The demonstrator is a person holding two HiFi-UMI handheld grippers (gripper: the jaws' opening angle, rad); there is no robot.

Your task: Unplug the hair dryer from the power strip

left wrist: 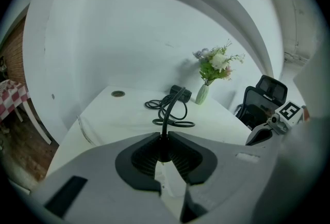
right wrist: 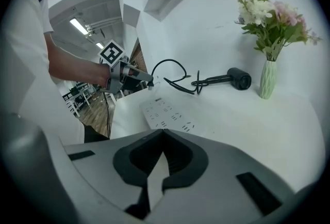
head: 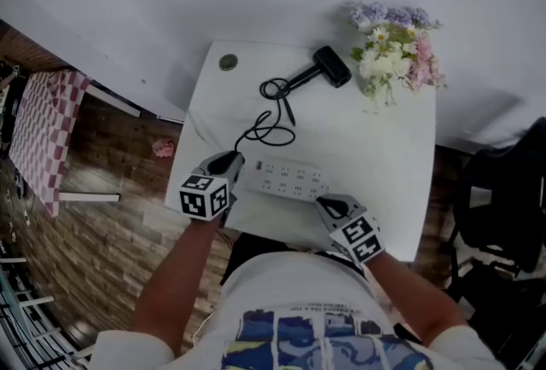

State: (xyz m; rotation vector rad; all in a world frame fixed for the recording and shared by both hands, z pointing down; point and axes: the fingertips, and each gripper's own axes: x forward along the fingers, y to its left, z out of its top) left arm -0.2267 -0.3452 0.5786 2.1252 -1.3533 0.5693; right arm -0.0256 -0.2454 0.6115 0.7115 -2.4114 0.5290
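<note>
Plainly, the left tongs [left wrist: 164,137] are clamped on the black plug [left wrist: 164,150] at the end of the hair dryer's cord [left wrist: 165,114], which runs straight out from between the pads. In the head view these tongs sit at the left end of the white power strip [head: 290,179], just below the middle of the frame. Seen from the right gripper view, the plug appears to hang just above the strip's left end with its prongs clear of the sockets, though it is small there and this is not certain.

The right tongs [right wrist: 164,131] are closed tip to tip with nothing between them. They sit at the strip's lower right end in the head view; whether they touch it cannot be made out.

The hair dryer [head: 329,66] lies on its side in the upper middle of the head view, well apart from both tongs, on the white desk [head: 388,155]. Its cord loops loosely between it and the left tongs. A vase of flowers [head: 394,54] stands just right of the dryer.
</note>
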